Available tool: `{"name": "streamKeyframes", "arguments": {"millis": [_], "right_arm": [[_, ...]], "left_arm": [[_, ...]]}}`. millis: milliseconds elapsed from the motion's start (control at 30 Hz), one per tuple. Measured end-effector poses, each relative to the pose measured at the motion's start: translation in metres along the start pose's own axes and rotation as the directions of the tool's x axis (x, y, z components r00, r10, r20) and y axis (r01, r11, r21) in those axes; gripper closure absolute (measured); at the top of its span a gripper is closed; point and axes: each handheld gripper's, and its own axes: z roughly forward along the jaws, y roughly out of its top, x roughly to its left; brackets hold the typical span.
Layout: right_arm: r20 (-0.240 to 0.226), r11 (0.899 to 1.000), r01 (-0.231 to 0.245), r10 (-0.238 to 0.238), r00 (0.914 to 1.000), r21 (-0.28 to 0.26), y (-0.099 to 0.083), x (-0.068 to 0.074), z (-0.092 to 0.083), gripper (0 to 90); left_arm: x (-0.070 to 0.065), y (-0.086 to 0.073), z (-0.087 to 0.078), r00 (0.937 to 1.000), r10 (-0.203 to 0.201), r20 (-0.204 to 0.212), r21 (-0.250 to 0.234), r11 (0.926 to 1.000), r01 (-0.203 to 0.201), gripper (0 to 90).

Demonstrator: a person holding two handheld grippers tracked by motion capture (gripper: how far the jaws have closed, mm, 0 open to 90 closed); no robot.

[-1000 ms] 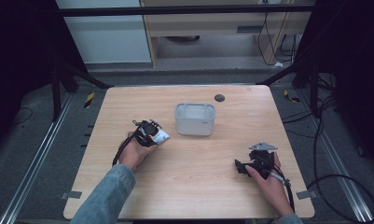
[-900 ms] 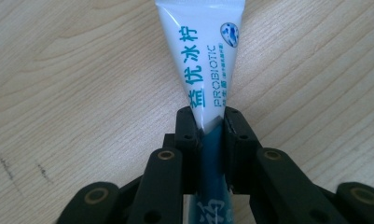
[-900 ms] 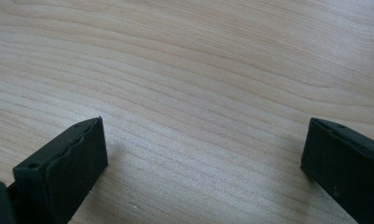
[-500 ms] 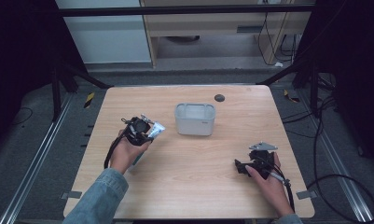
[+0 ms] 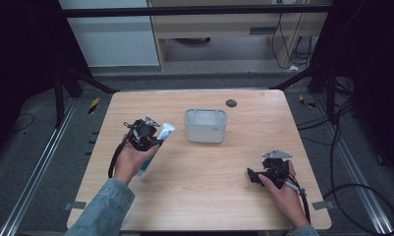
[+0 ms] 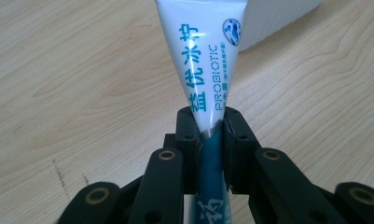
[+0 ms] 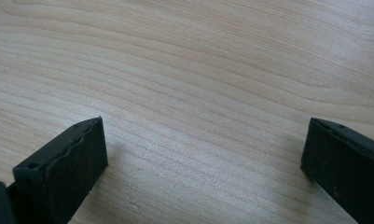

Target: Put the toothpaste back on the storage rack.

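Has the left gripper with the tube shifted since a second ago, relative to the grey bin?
Yes. The left gripper, shut on the tube, has moved toward the table's far side, now level with the grey bin.

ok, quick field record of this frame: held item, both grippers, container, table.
held item: white and teal toothpaste tube, clamped near its flat crimped end
left gripper: shut on the tube, held above the table
right gripper: open, nothing between the jaws, low over bare wood
container: grey rectangular plastic bin, mid-table, right of the tube
table: light wooden tabletop
other: small dark round disc behind the bin
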Motion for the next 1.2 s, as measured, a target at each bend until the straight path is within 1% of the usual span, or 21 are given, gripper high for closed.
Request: {"name": "streamKeyframes", "arguments": {"millis": [200, 233, 267, 367, 500, 567, 733, 833, 900, 1000, 1100, 1200], "right_arm": [[0.001, 1.0, 0.0, 0.0, 1.0, 0.001, 0.0, 0.0, 0.0, 0.5], [0.001, 1.0, 0.0, 0.0, 1.0, 0.001, 0.0, 0.0, 0.0, 0.5], [0.0, 1.0, 0.0, 0.0, 1.0, 0.0, 0.0, 0.0, 0.0, 0.5], [0.001, 1.0, -0.001, 0.001, 1.0, 0.001, 0.0, 0.0, 0.0, 0.5], [0.0, 1.0, -0.001, 0.001, 1.0, 0.0, 0.0, 0.0, 0.0, 0.5], [0.001, 1.0, 0.0, 0.0, 1.0, 0.001, 0.0, 0.0, 0.0, 0.5], [0.0, 1.0, 0.001, -0.001, 1.0, 0.0, 0.0, 0.0, 0.0, 0.5], [0.001, 1.0, -0.001, 0.001, 1.0, 0.001, 0.0, 0.0, 0.0, 0.5], [0.001, 1.0, 0.0, 0.0, 1.0, 0.001, 0.0, 0.0, 0.0, 0.5], [0.0, 1.0, 0.0, 0.0, 1.0, 0.0, 0.0, 0.0, 0.0, 0.5], [0.0, 1.0, 0.0, 0.0, 1.0, 0.0, 0.0, 0.0, 0.0, 0.5], [0.0, 1.0, 0.0, 0.0, 1.0, 0.0, 0.0, 0.0, 0.0, 0.5]], "left_arm": [[-0.007, 0.005, -0.006, 0.9997, 0.018, 0.015, -0.025, 0.9995, -0.017, 78.2], [-0.007, 0.005, -0.006, 0.9997, 0.018, 0.015, -0.025, 0.9995, -0.017, 78.2], [-0.009, 0.007, -0.007, 0.9997, 0.019, 0.018, -0.038, 0.9991, -0.019, 78.2], [-0.011, 0.011, -0.009, 0.9995, 0.025, 0.018, -0.05, 0.9985, -0.024, 78.2], [-0.013, 0.016, -0.013, 0.9996, 0.022, 0.019, -0.068, 0.9974, -0.021, 78.2], [-0.015, 0.022, -0.016, 0.9993, 0.031, 0.018, -0.083, 0.9961, -0.03, 78.2], [-0.019, 0.031, -0.02, 0.9991, 0.036, 0.023, -0.106, 0.9939, -0.033, 78.2], [-0.021, 0.035, -0.02, 0.9987, 0.039, 0.032, -0.108, 0.9935, -0.036, 78.2], [-0.024, 0.038, -0.021, 0.9983, 0.041, 0.041, -0.118, 0.9923, -0.036, 78.2], [-0.026, 0.042, -0.022, 0.998, 0.046, 0.043, -0.123, 0.9916, -0.04, 78.2], [-0.03, 0.049, -0.025, 0.9975, 0.048, 0.053, -0.134, 0.9901, -0.04, 78.2], [-0.033, 0.056, -0.028, 0.9966, 0.061, 0.055, -0.144, 0.9882, -0.053, 78.2]]}}
